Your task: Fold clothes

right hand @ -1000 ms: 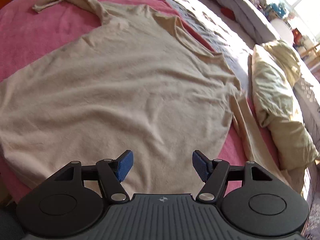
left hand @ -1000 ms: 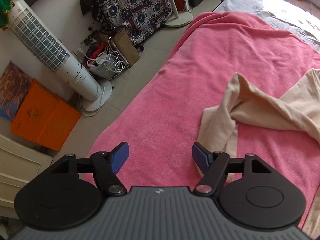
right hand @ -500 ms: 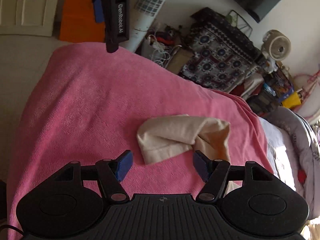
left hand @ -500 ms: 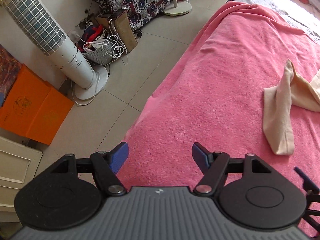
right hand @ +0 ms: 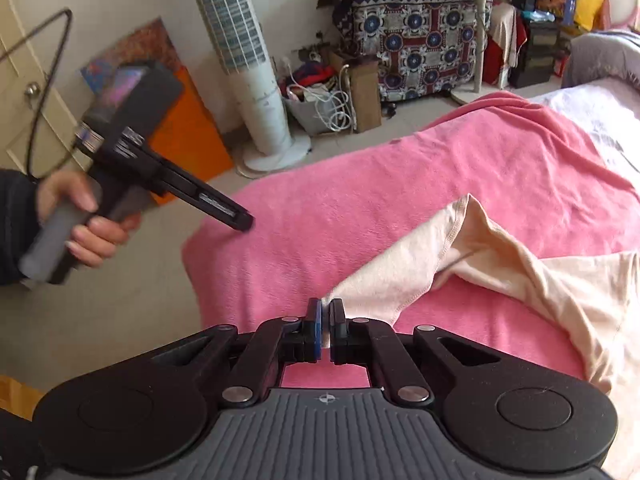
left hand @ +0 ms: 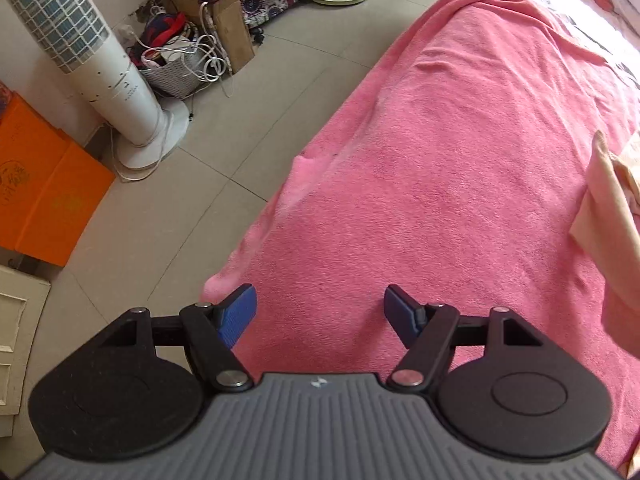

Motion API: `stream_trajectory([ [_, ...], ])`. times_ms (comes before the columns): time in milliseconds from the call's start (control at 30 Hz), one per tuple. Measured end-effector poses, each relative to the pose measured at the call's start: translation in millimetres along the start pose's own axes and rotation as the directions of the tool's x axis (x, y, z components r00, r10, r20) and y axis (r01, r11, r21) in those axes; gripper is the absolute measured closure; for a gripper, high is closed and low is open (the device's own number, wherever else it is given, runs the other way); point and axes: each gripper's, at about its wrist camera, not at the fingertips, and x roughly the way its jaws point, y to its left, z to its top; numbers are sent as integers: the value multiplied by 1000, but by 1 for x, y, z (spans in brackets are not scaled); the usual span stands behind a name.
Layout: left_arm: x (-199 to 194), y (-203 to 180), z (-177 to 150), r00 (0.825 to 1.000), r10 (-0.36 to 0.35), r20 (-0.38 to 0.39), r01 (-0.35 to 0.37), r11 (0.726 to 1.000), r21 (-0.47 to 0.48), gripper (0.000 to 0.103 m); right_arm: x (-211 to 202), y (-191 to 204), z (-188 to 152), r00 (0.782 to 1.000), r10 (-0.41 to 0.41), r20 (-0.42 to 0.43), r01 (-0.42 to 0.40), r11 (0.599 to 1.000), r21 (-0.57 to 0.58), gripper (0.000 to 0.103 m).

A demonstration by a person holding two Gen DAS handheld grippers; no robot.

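**Me:** At the twelve o'clock tip of my right claw (right hand: 325, 322), the two pads have just been closing and now pinch the cuff of the pale peach cotton long-sleeved shirt (right hand: 520, 280).

**Partner:** Which way does it lie?

**Me:** The sleeve runs away from the pinch toward two o'clock, body beyond at three. My left claw (left hand: 319, 312) hangs spread wide, nothing between its pads; the sleeve sits off at its three o'clock, well apart. So the right is nearer.

**Partner:** Underneath?

**Me:** A pink terry blanket (right hand: 400, 184) over the bed. Past its edge lies tiled floor (left hand: 248, 80), with a white tower fan (right hand: 248, 52) at eleven o'clock.
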Motion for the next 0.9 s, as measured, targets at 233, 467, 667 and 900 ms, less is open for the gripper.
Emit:
stream_trajectory([
  [233,-3,-39,5,973,-226,-39,228,971,76,30,6,-8,-20,995,-78,-53,82,994,70,97],
  [467,14,-97,10,839,-497,-222,519,853,52,27,-25,-9,-49,998,-28,-63,39,983,181,97],
  [667,19,-140,2,916,-344,-206,376,915,145,27,-37,-16,-75,974,-182,-136,206,961,187,93],
  [900,-4,-167,-8,978,-192,-78,207,926,316,81,-39,-47,-81,962,-251,-110,272,923,272,77],
])
